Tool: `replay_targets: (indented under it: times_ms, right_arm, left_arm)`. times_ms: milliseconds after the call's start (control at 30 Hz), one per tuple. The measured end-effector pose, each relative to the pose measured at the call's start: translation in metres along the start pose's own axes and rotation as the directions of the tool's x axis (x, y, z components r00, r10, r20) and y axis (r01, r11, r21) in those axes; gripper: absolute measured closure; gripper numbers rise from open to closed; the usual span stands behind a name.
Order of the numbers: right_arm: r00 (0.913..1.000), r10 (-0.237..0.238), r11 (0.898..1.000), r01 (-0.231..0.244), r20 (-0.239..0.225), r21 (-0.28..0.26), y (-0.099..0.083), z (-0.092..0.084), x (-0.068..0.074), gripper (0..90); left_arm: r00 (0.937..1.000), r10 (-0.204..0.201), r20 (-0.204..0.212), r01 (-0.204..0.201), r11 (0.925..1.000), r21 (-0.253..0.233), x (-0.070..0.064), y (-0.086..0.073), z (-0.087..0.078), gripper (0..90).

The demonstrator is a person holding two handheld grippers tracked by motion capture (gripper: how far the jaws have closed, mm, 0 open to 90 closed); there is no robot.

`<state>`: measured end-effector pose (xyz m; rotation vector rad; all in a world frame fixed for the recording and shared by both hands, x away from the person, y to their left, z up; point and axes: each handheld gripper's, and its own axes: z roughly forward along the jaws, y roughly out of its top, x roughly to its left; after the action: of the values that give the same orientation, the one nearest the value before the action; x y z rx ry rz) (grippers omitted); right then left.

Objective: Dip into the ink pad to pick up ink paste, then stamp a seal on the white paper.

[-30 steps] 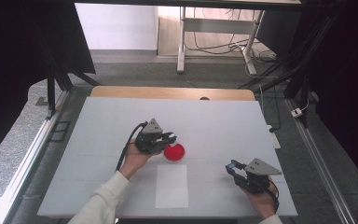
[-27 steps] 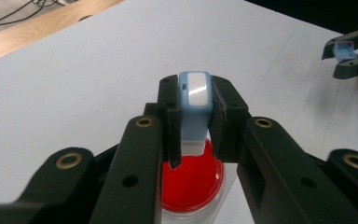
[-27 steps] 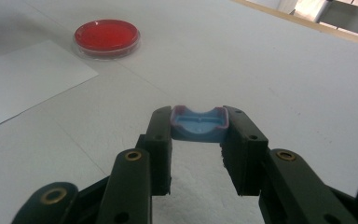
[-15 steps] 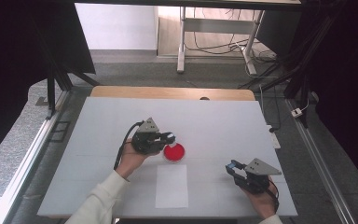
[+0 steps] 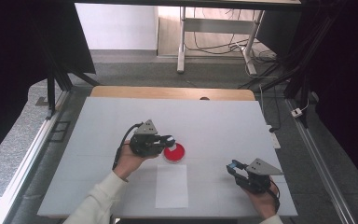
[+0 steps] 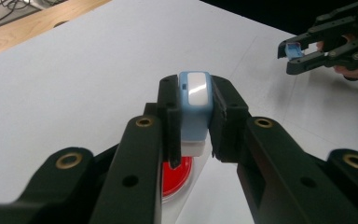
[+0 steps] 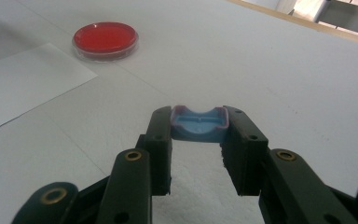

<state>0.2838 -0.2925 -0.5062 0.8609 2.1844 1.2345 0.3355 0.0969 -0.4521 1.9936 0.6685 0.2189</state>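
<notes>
My left gripper point(image 5: 168, 139) hovers at the near-left edge of a red-filled petri dish point(image 5: 175, 153) in the middle of the table. It is shut on a small light-blue and white block point(image 6: 195, 105), with the dish point(image 6: 175, 179) showing just below the jaws. My right gripper point(image 5: 233, 166) rests low at the front right, shut on a small blue cap-like piece point(image 7: 199, 124) with a pinkish rim. From the right gripper view the dish point(image 7: 105, 39) lies far off at the upper left.
A white sheet of paper point(image 5: 172, 185) lies on the white table top point(image 5: 223, 121) just in front of the dish. A wooden strip point(image 5: 121, 91) runs along the table's far edge. Dark frames and cables stand beyond the table.
The left gripper has shifted very slightly beside the dish, still holding its block. The right gripper has not moved.
</notes>
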Motion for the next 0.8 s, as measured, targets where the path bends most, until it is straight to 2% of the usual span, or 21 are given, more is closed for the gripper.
replay_targets:
  times_ms: [300, 800]
  right_arm:
    - [1.0, 0.002, 1.0, -0.002, -0.003, -0.006, 0.001, 0.0, 0.0, 63.7]
    - [1.0, -0.003, 1.0, 0.003, -0.004, -0.004, 0.001, 0.001, 0.0, 63.7]
  left_arm:
    - [0.9999, 0.013, 0.0, -0.013, 0.9999, -0.007, -0.007, -0.002, -0.009, 75.2]
    - [0.9998, 0.017, 0.003, -0.017, 0.9998, 0.011, -0.014, -0.012, -0.014, 75.1]
